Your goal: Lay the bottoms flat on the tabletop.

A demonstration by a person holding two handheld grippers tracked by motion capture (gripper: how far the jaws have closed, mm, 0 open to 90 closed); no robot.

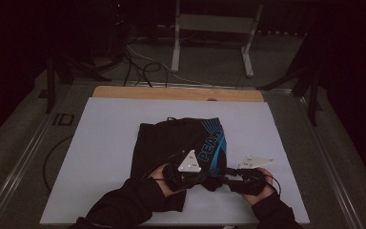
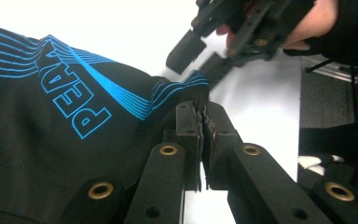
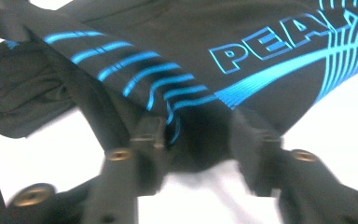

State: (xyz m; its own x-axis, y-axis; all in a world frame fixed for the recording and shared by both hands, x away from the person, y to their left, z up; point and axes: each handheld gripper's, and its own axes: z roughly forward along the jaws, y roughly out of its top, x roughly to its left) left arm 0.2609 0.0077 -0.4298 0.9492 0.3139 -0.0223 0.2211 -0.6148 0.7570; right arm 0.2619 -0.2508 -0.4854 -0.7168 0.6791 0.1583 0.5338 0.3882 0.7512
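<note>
A black shirt [image 1: 171, 143] with blue stripes and blue lettering lies bunched on the white tabletop [image 1: 105, 143]. My left gripper [image 1: 208, 181] is at the shirt's near right edge. In the left gripper view, my left gripper [image 2: 204, 121] is shut on a fold of the shirt [image 2: 51, 140] and holds it a little off the table. My right gripper [image 1: 224, 180] faces it from the right. In the right gripper view, the right gripper [image 3: 198, 135] has its jaws apart, and a bunched corner of the shirt [image 3: 191, 28] sits between them. That view is blurred.
A wooden strip [image 1: 171, 93] runs along the table's far edge. On the floor beyond stand a white metal frame [image 1: 214, 28] and several loose cables [image 1: 138, 62]. A cable [image 1: 52, 157] hangs off the table's left side. Dark sleeves enter from the bottom.
</note>
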